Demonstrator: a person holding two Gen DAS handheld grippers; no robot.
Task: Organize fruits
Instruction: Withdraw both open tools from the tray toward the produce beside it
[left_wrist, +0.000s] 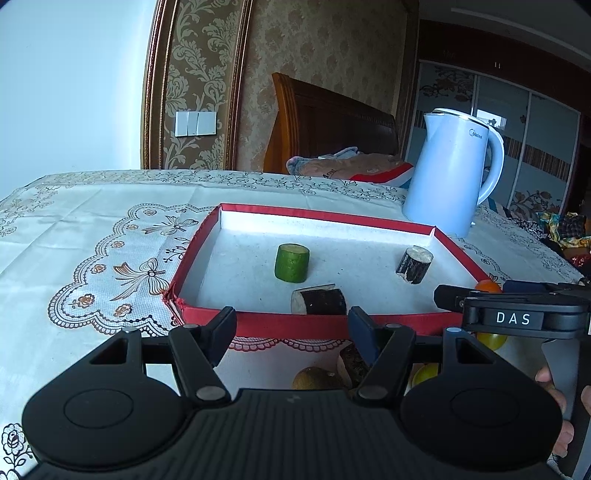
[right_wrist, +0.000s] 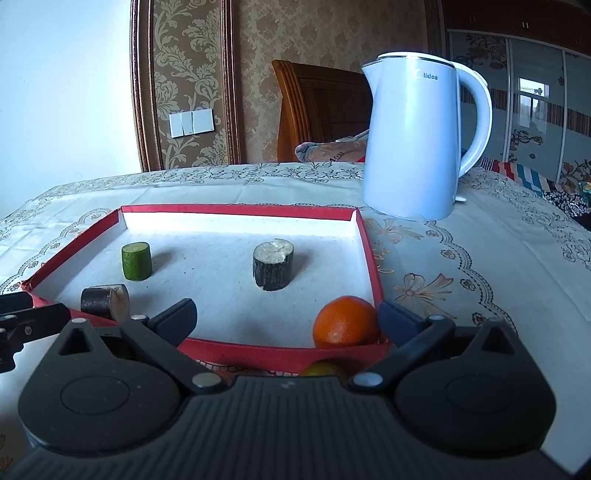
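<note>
A red-rimmed tray with a white floor holds a green cylinder piece, an upright dark cane piece and a lying dark cane piece. An orange sits in the tray's near right corner. My left gripper is open and empty at the tray's near rim. My right gripper is open, the orange just inside its right finger. In front of the tray lie a brown fruit, a cane piece and yellow-green fruits.
A pale blue electric kettle stands behind the tray's far right corner. The table has a lace-patterned cloth. A wooden headboard and bedding lie beyond the table.
</note>
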